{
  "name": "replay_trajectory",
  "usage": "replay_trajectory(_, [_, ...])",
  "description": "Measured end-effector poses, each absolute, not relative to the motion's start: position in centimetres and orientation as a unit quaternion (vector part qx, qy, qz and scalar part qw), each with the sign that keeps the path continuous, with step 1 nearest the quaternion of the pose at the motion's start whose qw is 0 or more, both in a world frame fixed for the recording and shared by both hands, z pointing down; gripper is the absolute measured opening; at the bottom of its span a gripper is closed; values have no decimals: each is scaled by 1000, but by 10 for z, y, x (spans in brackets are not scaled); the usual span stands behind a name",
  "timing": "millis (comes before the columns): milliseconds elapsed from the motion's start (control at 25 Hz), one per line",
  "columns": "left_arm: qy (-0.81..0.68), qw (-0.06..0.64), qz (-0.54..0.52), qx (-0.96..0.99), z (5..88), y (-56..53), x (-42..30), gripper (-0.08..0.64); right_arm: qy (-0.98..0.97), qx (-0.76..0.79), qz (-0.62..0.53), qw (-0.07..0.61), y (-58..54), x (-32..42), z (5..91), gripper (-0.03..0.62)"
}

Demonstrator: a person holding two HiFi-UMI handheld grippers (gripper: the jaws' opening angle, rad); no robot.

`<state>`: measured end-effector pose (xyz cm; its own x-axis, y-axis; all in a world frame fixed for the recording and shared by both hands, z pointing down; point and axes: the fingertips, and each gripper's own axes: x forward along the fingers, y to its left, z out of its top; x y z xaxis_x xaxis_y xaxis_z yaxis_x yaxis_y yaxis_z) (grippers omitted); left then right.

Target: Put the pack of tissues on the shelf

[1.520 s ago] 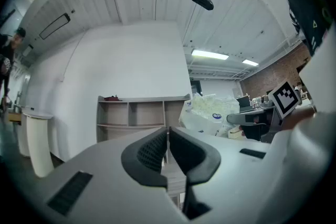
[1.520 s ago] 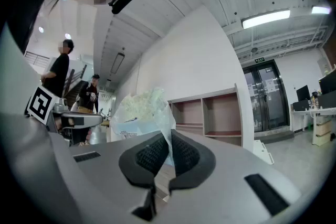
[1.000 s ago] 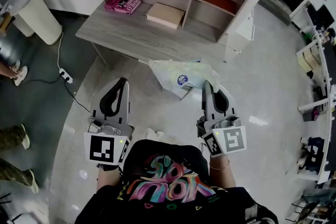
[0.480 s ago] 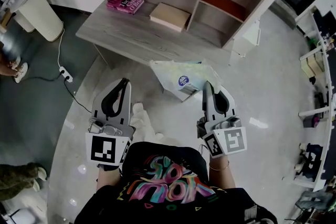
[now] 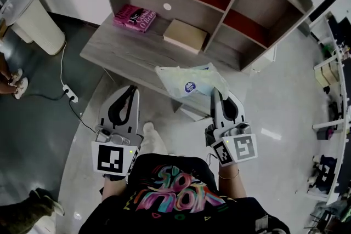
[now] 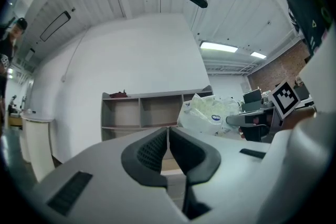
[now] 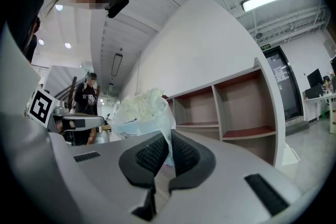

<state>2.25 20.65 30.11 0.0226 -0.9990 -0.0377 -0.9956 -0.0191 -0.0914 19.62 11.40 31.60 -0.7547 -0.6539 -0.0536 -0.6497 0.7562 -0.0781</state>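
both grippers are nearer the shelf unit (image 5: 225,19) than a second ago, and the pack of tissues (image 5: 184,79) now hangs over the desk's (image 5: 118,46) front edge, not the floor. a white bin (image 5: 35,16) stands far left. the left gripper (image 5: 131,90) has its jaws together on nothing. a pink book (image 5: 135,18) and a tan box (image 5: 185,35) lie on the desk, the box just beyond the pack. the pack is crinkled pale plastic with a round blue label. its edge is clamped in the right gripper (image 5: 215,93).
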Motion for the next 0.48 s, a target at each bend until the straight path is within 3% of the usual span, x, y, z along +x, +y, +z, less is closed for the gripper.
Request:
replay_trajectory(280, [694,56,14,-717,285,151,-53,34,930,-365,-24,39,62,128,306,17])
replay_trajectory(480, [693,22,15,-720,292,124,-104,34,922,-385,-30,30,34,88,308,17])
